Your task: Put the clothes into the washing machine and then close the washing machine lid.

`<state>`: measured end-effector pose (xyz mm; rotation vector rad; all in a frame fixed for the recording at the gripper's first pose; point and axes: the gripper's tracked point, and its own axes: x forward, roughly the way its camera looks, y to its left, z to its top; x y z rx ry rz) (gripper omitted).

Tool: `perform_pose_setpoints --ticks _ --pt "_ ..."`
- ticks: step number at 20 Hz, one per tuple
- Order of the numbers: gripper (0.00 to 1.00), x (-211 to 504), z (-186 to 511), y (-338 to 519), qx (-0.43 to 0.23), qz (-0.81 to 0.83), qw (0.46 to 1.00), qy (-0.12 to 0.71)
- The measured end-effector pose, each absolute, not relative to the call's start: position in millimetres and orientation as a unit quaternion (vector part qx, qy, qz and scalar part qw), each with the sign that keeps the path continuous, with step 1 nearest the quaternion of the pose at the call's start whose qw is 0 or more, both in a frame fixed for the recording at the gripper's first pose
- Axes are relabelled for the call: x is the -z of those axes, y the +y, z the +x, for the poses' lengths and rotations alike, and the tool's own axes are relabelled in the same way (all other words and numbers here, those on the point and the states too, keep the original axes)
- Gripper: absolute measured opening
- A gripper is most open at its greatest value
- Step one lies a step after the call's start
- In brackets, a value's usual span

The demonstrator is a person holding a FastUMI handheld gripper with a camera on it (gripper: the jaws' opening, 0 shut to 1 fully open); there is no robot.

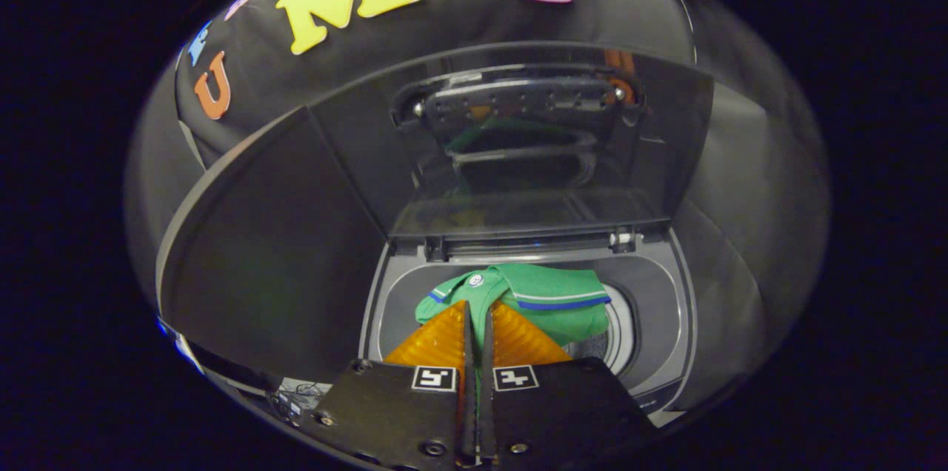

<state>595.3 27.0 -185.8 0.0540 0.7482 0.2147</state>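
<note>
A green polo shirt (548, 297) with white and blue striped trim hangs over the round drum opening of the top-loading washing machine (659, 293). My gripper (478, 306) is shut on a fold of the shirt, a thin strip of green cloth pinched between the two fingers (437, 341). The shirt spreads out beyond the fingertips, above the drum. The machine's dark glass lid (518, 138) stands raised behind the opening, folded upright, and reflects the drum and the shirt.
A dark panel (274, 249) rises just left of the machine's opening. Black cloth walls close in behind and on both sides. A few cables (296, 393) lie low beside the machine on the left.
</note>
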Motion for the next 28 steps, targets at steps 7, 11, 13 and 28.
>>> perform_pose_setpoints --ticks 7,11,13,28 --pt "0.05 246 599 23 -0.073 0.028 0.900 0.430" --pt "0.05 272 598 13 -0.045 0.047 0.878 0.473" --pt "0.05 282 595 8 -0.032 0.051 0.869 0.492" --pt "0.72 285 582 -1 -0.028 0.025 0.875 0.482"
